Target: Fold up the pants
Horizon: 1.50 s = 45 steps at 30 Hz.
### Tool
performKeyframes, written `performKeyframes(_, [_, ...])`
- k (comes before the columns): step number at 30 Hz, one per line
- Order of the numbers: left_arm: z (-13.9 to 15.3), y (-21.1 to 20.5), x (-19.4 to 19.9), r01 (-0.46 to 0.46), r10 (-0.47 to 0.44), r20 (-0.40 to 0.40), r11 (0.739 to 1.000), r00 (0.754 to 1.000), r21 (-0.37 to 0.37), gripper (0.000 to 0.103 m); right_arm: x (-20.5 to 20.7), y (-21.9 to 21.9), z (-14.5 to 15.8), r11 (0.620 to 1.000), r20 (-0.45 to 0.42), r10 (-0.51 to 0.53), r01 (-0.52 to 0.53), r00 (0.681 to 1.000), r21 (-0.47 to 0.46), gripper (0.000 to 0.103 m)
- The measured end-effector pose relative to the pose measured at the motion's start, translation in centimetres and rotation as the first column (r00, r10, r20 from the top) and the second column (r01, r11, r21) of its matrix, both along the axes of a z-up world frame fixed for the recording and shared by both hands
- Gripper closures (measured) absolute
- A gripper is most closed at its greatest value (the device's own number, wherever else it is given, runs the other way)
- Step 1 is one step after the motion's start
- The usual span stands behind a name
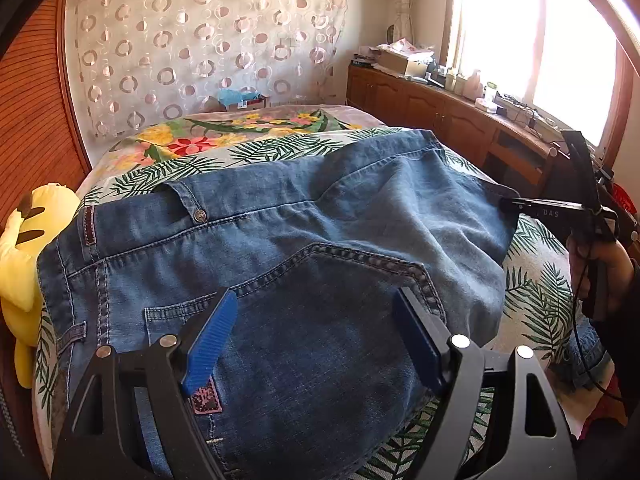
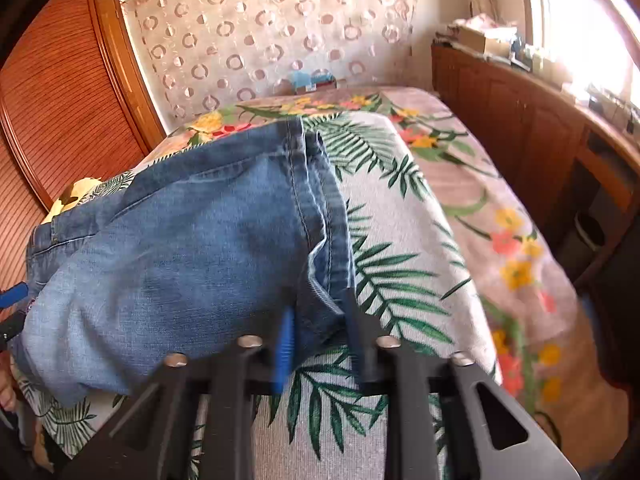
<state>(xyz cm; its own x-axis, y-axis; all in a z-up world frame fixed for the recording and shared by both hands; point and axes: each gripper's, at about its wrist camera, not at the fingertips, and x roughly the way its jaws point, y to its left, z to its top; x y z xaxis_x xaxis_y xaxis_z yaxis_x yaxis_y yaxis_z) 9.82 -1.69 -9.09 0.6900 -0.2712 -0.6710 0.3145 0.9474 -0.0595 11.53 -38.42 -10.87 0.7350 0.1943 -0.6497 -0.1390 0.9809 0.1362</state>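
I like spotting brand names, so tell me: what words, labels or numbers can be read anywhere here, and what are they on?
"DAS" – pale letters on the black right gripper, seen from the left wrist view; more may be hidden.
Leather patch on the jeans waistband: no text readable.
Reddish tag near the left gripper: marks too small to read.
Button: embossing too small.
Boxes on the cabinet: blurred.
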Motion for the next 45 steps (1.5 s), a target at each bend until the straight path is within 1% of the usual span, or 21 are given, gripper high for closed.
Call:
performKeyframes(5, [0.3,0.2,-0.2,-0.001,0.001,0.010,1.000,1.000,-0.003,0.023,-1.0,0.3,1.0,1.000,0.049,0.004,-0.004,0.999,-0.001,0.094])
performKeyframes(8, [0.6,0.5,-0.3,-0.002,0.003,0.018,1.000,1.000,-0.004,0.023,-1.4,0.7,2.0,1.000,0.084,0.023,-0.023,0.996,-0.001,0.094])
performKeyframes(11, [0.9,0.9,-0.5,-0.009,0.009,0.025,1.000,1.000,-0.007,0.023,-2.0,1.7,3.6,0.998,0.122,0.063,-0.063,0.990,-0.007,0.095])
performKeyframes(15, [1.4,1.7,-0.9,-0.023,0.023,0.038,1.000,0.999,-0.007,0.023,-2.6,4.1,5.5,0.990,0.173,0.143,-0.140,0.975,-0.027,0.095])
performKeyframes(21, [2.2,3.7,-1.8,-0.052,0.052,0.062,0.999,0.997,-0.013,0.023,-3.5,10.0,7.7,0.956,0.221,0.292,-0.281,0.931,-0.078,0.096])
performKeyframes(25, [2.5,5.4,-2.5,-0.078,0.080,0.070,0.997,0.994,-0.023,0.023,-4.3,14.5,9.1,0.919,0.240,0.395,-0.378,0.887,-0.116,0.096])
performKeyframes(27, [2.6,6.2,-3.0,-0.088,0.090,0.072,0.996,0.993,-0.033,0.023,-5.2,16.4,9.8,0.893,0.251,0.450,-0.429,0.857,-0.136,0.096])
performKeyframes(30, [2.6,6.9,-3.1,-0.098,0.100,0.073,0.995,0.992,-0.036,0.023,-6.1,18.1,10.0,0.856,0.239,0.516,-0.497,0.822,-0.142,0.096])
performKeyframes(33, [2.6,7.0,-3.2,-0.100,0.102,0.075,0.995,0.992,-0.031,0.023,-6.2,18.5,9.2,0.832,0.200,0.555,-0.542,0.807,-0.122,0.096])
performKeyframes(34, [2.5,7.0,-3.1,-0.101,0.103,0.075,0.994,0.992,-0.032,0.023,-5.0,18.0,9.0,0.828,0.184,0.560,-0.549,0.808,-0.114,0.096])
performKeyframes(35, [2.5,7.0,-3.1,-0.101,0.103,0.075,0.994,0.992,-0.034,0.023,-4.8,17.7,8.7,0.828,0.176,0.561,-0.548,0.809,-0.117,0.095])
performKeyframes(36, [2.4,6.9,-3.0,-0.101,0.104,0.073,0.994,0.992,-0.037,0.023,-4.7,17.4,8.3,0.830,0.169,0.557,-0.543,0.813,-0.126,0.089])
performKeyframes(37, [2.4,6.9,-3.1,-0.100,0.103,0.072,0.994,0.992,-0.035,0.023,-4.2,17.0,8.4,0.832,0.165,0.554,-0.539,0.816,-0.130,0.080])
performKeyframes(38, [2.3,6.8,-3.0,-0.097,0.099,0.071,0.995,0.993,-0.036,0.023,-4.1,16.5,8.2,0.833,0.164,0.553,-0.539,0.817,-0.127,0.076])
performKeyframes(39, [2.3,6.6,-2.9,-0.093,0.095,0.070,0.995,0.993,-0.035,0.023,-3.9,15.9,8.1,0.837,0.165,0.547,-0.533,0.821,-0.123,0.068])
performKeyframes(40, [2.3,6.4,-2.7,-0.090,0.092,0.069,0.995,0.993,-0.035,0.023,-3.8,15.5,8.2,0.844,0.170,0.536,-0.522,0.827,-0.123,0.065])
performKeyframes(45, [2.4,5.0,-2.1,-0.057,0.059,0.068,0.998,0.996,-0.033,0.023,-4.1,14.5,8.1,0.874,0.176,0.486,-0.471,0.856,-0.120,0.063])
